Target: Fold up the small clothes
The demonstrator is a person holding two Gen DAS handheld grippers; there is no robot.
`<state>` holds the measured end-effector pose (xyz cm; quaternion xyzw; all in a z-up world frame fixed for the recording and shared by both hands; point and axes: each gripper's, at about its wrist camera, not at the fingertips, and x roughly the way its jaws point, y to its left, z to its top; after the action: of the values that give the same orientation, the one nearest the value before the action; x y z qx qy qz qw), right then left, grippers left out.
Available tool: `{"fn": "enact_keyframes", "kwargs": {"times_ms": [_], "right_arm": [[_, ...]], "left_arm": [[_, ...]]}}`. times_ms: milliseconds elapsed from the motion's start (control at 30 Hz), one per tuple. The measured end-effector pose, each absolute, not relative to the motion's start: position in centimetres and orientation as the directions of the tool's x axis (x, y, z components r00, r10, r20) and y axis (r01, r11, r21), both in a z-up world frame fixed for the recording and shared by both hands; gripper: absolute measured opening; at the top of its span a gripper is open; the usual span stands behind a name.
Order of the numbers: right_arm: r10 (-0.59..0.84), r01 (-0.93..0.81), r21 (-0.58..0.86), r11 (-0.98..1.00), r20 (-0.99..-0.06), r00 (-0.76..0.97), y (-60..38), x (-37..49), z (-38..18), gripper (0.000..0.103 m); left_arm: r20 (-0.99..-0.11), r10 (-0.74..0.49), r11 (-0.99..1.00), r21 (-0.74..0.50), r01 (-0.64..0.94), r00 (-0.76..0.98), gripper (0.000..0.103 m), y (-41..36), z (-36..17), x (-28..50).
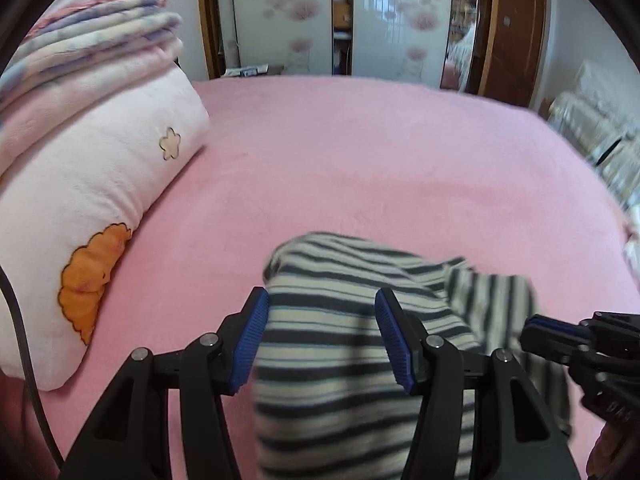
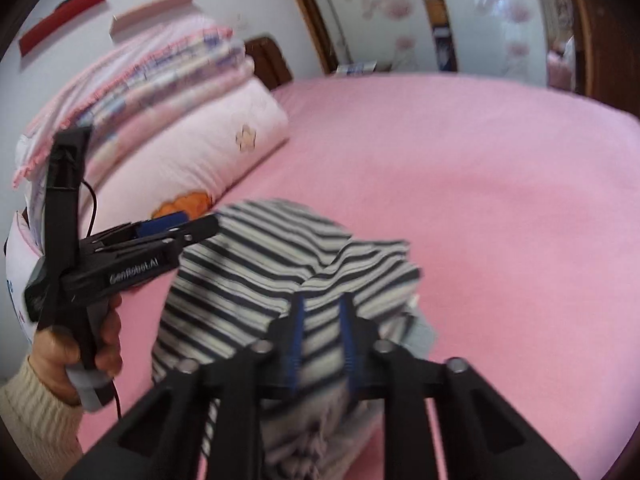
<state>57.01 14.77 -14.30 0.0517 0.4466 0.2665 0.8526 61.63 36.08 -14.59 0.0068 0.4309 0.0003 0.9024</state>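
A small garment with dark and cream stripes (image 1: 340, 344) lies bunched on the pink bed (image 1: 360, 152). In the left wrist view my left gripper (image 1: 322, 300) stands open, its blue pads on either side of the cloth. My right gripper (image 1: 532, 326) enters from the right, its jaws narrow on a raised fold. In the right wrist view my right gripper (image 2: 322, 304) is shut on the striped garment (image 2: 248, 264), cloth pinched between its blue pads. My left gripper (image 2: 200, 222) shows at the left, held by a hand, its tips at the garment's far edge.
A large pale pink pillow (image 1: 92, 208) with orange and flower patches lies along the bed's left side, with folded blankets (image 1: 88, 48) stacked on it. A wardrobe with flowered doors (image 1: 400, 16) stands beyond the bed. A black cable (image 1: 24, 340) hangs at the left.
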Motion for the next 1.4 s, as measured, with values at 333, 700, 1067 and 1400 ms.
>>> {"fn": "enact_keyframes", "kwargs": {"times_ms": [333, 700, 1067, 1400], "right_arm": [[0.354, -0.348, 0.198, 0.916, -0.808, 0.471, 14.8, 60.6, -19.4, 0.000], [0.356, -0.355, 0.183, 0.917, -0.777, 0.518, 11.3, 53.5, -13.8, 0.000], [0.383, -0.368, 0.204, 0.907, -0.762, 0.522, 5.0, 37.6, -6.5, 0.000], [0.370, -0.343, 0.199, 0.918, -0.740, 0.562, -3.2, 22.9, -0.4, 0.002]], "left_arm": [[-0.831, 0.031, 0.999, 0.005, -0.048, 0.556, 0.062, 36.4, -19.8, 65.3], [-0.819, 0.047, 0.998, 0.010, -0.068, 0.571, 0.063, 34.4, -13.6, 56.9], [-0.759, -0.004, 0.996, -0.064, -0.069, 0.651, 0.072, 26.9, -4.7, 39.6], [-0.695, -0.094, 0.995, -0.087, 0.045, 0.713, 0.083, 17.4, 1.7, 23.9]]}}
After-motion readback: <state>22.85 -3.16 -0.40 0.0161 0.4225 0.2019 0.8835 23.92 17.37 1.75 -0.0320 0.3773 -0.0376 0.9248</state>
